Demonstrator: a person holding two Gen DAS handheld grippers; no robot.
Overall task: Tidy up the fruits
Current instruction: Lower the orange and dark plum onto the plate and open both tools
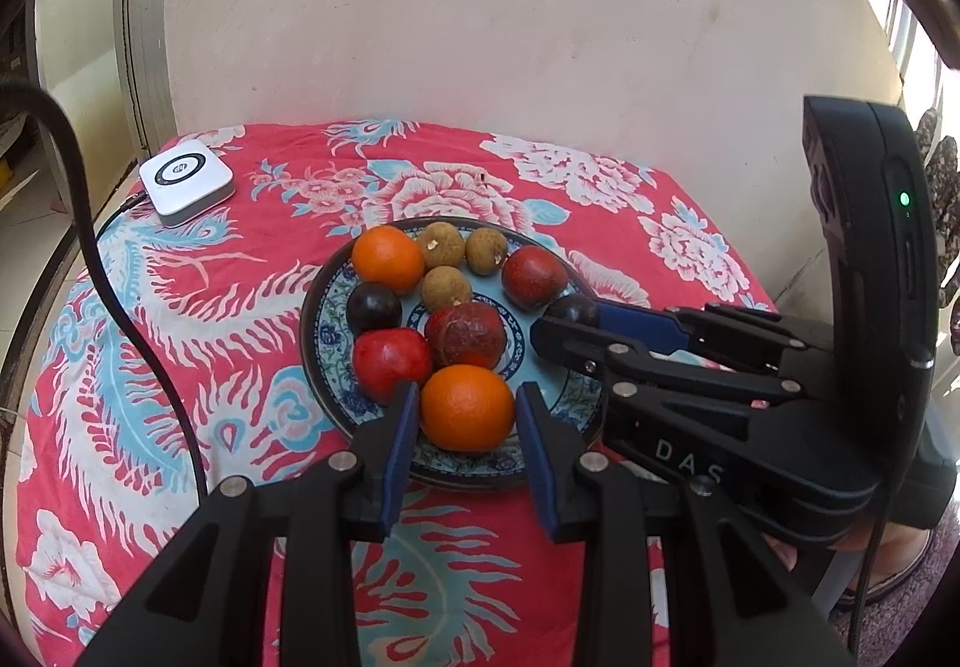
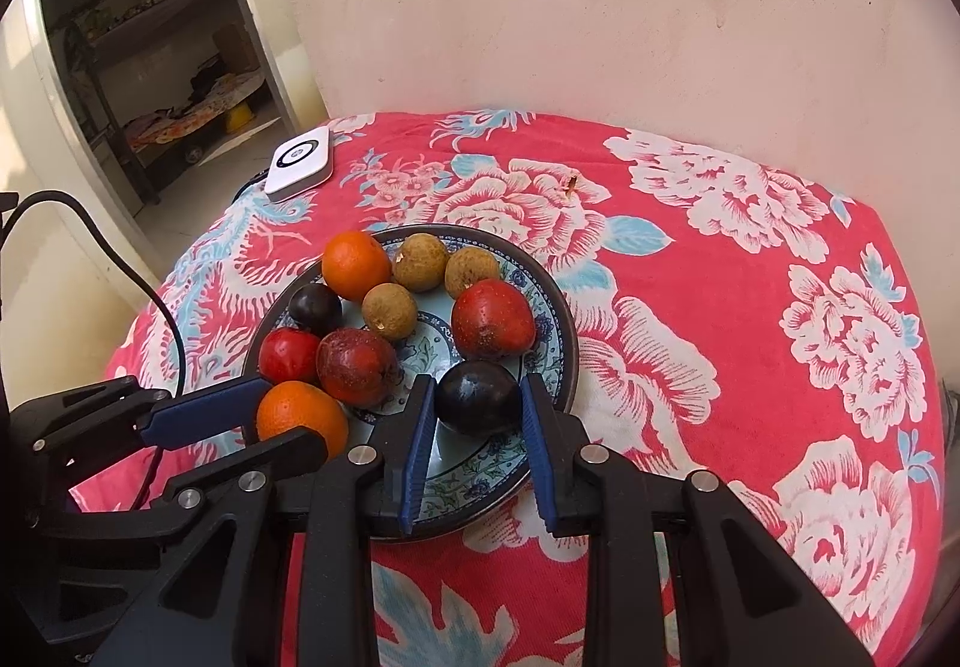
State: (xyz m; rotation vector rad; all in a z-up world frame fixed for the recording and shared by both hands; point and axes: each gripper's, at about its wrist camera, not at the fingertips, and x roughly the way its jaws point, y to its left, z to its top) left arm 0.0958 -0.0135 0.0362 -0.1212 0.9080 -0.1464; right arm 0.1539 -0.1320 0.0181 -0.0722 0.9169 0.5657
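Observation:
A blue patterned plate (image 1: 312, 334) (image 2: 567, 343) holds several fruits on a red flowered cloth. My left gripper (image 1: 465, 397) is shut on an orange (image 1: 467, 407) at the plate's near rim, with a blue pad on each side of it. In the right wrist view the same orange (image 2: 302, 419) shows between the left gripper's fingers (image 2: 204, 415). My right gripper (image 2: 477, 391) is shut on a dark plum (image 2: 477, 397) at the plate's near right side. That dark plum (image 1: 573, 308) shows in the left wrist view behind the right gripper's fingers (image 1: 636, 322).
Also on the plate are a second orange (image 1: 387, 259), three brown longans (image 1: 445, 287), red fruits (image 1: 534, 277) (image 1: 391, 364), a mottled red fruit (image 1: 465, 335) and another dark plum (image 1: 373, 307). A white square device (image 1: 186, 182) with a cable sits at the cloth's far left corner. A wall stands behind.

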